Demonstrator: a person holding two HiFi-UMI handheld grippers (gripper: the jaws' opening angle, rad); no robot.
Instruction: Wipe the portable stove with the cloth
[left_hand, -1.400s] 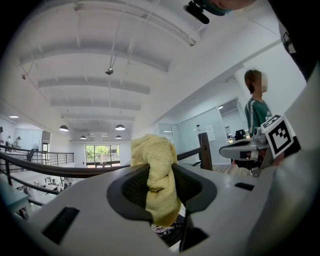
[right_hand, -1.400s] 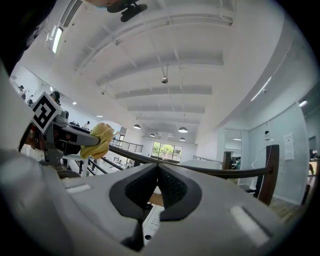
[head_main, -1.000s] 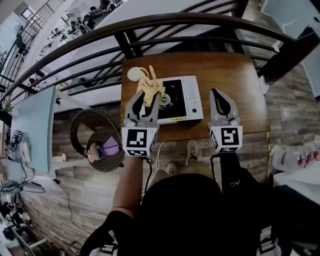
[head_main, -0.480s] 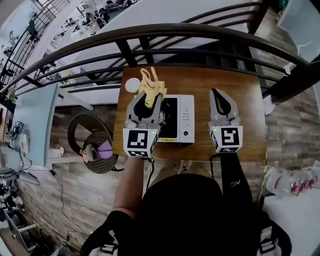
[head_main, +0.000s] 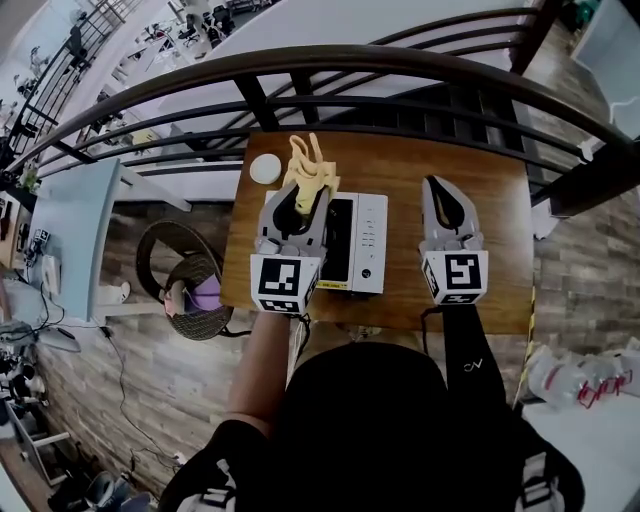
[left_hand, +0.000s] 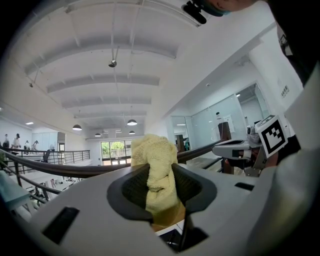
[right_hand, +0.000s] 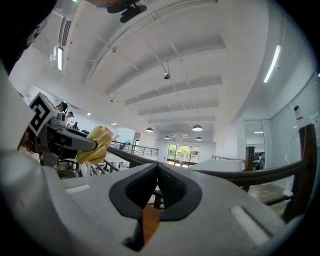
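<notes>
Both arms are out ahead of the person, side by side, claws pointing away from the body toward the railing (head_main: 400, 62), marker cubes nearest the chest. The left forearm (head_main: 256, 365) is bare, the right one in a black sleeve (head_main: 463, 365)

Left claw (head_main: 298, 197): closed on the yellow cloth (head_main: 308, 168). In the left gripper view the cloth fills the gap between the two dark pads and bulges up past the tips in a bunched, towelling lump, with a tail hanging below the pads. From the head view the bunch sticks out beyond the claw toward the far side of the bench (head_main: 480, 165)

Stove (head_main: 362, 243): white, sitting left of the middle of the bench, near the front edge. Its black cooking top is mostly covered by the left claw, which is held over the stove's left part. The strip with the buttons lies bare on the right. Through the gap under the pads I see a sliver of white edge and black top. I cannot tell whether the cloth touches the stove

Right claw (head_main: 434, 186): pads together at the tips, nothing held, only a slice of brown bench showing through the opening behind them. It is held over bare bench to the right of the stove, apart from it

A small white round thing (head_main: 265, 168) lies at the far left corner of the bench, just beside the cloth
</notes>
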